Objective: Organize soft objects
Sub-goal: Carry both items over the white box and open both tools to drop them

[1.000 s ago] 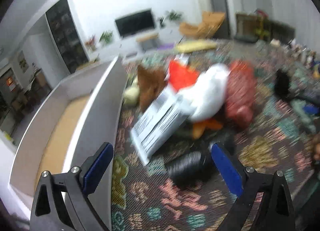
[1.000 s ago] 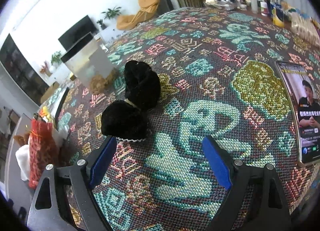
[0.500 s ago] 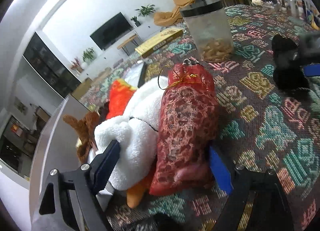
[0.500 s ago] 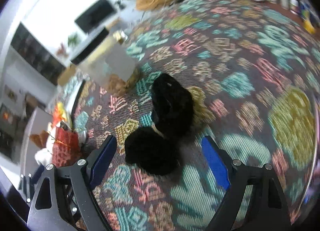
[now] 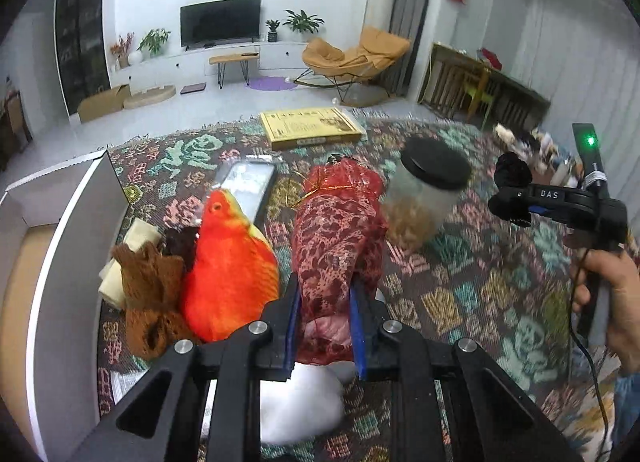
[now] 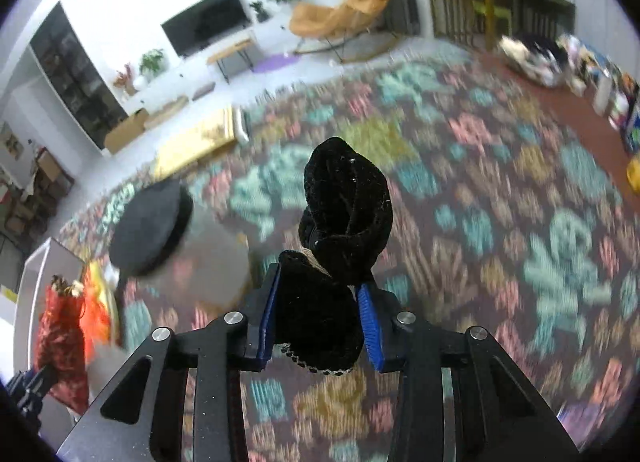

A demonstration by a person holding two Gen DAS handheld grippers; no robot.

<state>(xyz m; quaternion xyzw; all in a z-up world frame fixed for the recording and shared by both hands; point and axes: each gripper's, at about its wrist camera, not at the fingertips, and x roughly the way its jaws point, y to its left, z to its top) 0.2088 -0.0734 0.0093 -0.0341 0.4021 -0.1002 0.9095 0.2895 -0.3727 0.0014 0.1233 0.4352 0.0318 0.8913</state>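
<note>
Red mesh pouch [image 5: 338, 246]: pinched at its lower end by left gripper [image 5: 324, 332]; jaws just closed onto it, blue pads pressed into the fabric; upper part with gold tie standing over the patterned tablecloth [image 5: 460, 290].
Black velvet pouch [image 6: 332, 262]: pinched low down by right gripper [image 6: 318, 326]; jaws just closed on it; judged lifted clear of the cloth, though contact underneath not visible.
White plush [image 5: 300, 402]: lying below the left gripper, not collected.
Orange plush toy [image 5: 230, 274]: on the cloth just beside the red pouch, loose.
Brown knitted item [image 5: 148, 294]: beside the orange toy, close to the box wall, loose.
White box [image 5: 56, 270]: at left edge of the cloth; visible part of its floor bare; judged the likely destination.
Lidded jar [image 5: 424, 190]: farther back, upright; not soft, no action expected.
Yellow flat box [image 5: 310, 128]: at far edge of the table.
Progress: early; two items in grip, none seen stowed; three or more soft items left.
</note>
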